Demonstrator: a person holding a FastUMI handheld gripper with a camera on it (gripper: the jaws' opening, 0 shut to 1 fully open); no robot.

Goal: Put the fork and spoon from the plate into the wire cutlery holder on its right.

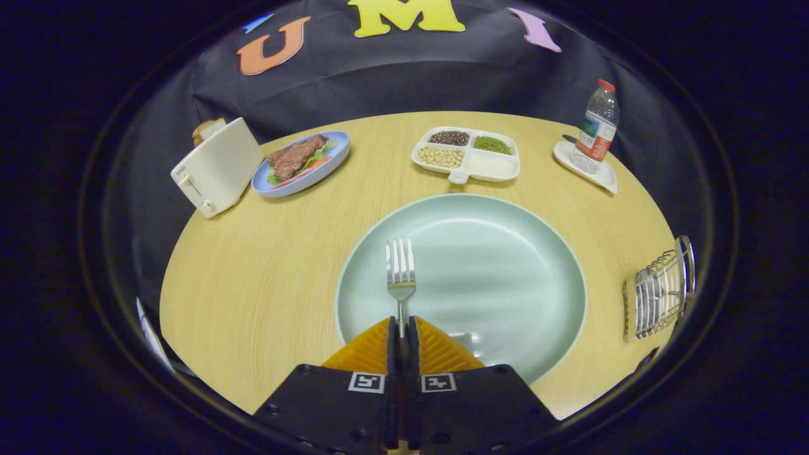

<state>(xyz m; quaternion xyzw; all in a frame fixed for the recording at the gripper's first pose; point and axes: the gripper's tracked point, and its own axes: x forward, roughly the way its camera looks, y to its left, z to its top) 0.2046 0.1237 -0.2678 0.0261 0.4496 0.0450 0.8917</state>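
1. Gripper view: we see the tongs (402, 325) closed tight on the handle of the fork (401, 268), both fingers (370, 351) pressing on it from either side.
2. We see the fork's tines pointing away from the fingers, out over the pale green plate (505, 253); whether it is lifted clear of the plate or resting on it, we cannot tell.
3. We note the plate sits on the round wooden tabletop (253, 272), just ahead of the fingers.
4. A shiny patch on the plate close to the fingers may be the spoon (464, 339), but the view is too poor for us to be sure.
5. We find the wire cutlery holder (660, 294) on the tabletop to the right of the plate, apart from it.
6. Beyond the plate we see a white divided tray (493, 167) of beans, a blue plate with meat (302, 163), a white toaster (215, 167) and a water bottle (597, 126) standing on a small white dish (603, 177).
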